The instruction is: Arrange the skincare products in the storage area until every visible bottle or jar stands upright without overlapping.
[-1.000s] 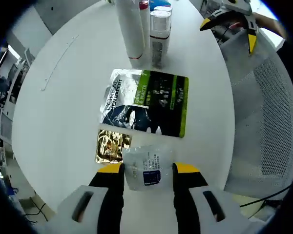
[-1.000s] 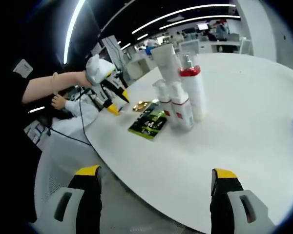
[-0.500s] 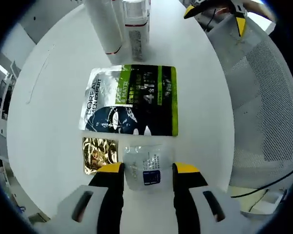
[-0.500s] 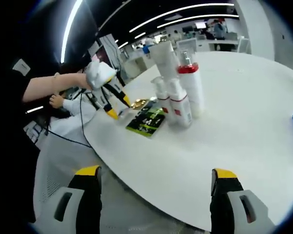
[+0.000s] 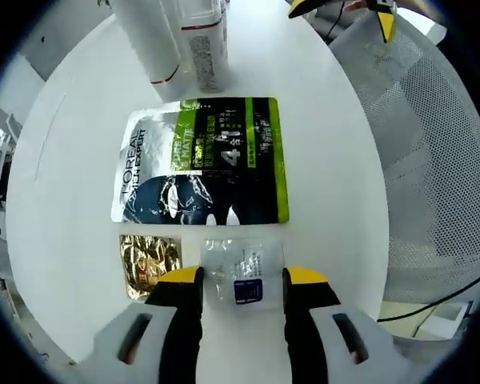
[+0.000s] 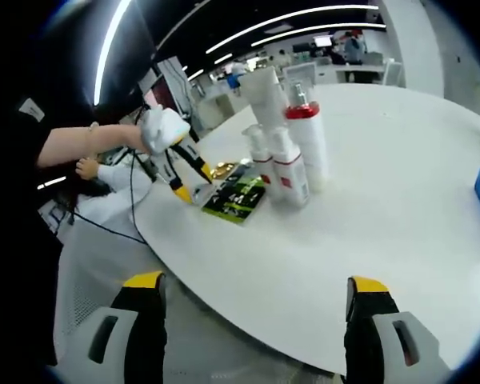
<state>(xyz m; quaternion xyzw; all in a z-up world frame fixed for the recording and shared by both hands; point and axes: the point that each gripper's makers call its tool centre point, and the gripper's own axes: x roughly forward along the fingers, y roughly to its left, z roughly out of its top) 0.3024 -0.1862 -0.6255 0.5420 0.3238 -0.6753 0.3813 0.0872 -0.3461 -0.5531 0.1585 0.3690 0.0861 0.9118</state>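
Two tools are at work over a round white worktop (image 5: 72, 160). The left tool (image 5: 242, 280) has its yellow-tipped jaws closed on a small clear plastic sachet with a blue label (image 5: 240, 270), held low over the near edge of the worktop, just below a large silver, green and black sheet-mask pouch (image 5: 204, 160) and just right of a small crinkled gold foil sachet (image 5: 148, 260). The right tool (image 6: 252, 300) hangs off the worktop's edge with jaws spread wide and nothing between them.

To do this step well, I would keep the grip on the sachet's lower end, lower it flat onto bare worktop, and let it overlap neither the pouch nor the gold sachet before releasing.

By count: one pouch, one gold sachet, one clear sachet. In the right gripper view, a cluster of upright white bottles with red bands (image 6: 288, 164) stands beside the pouch; about four, though they overlap too much to count surely.
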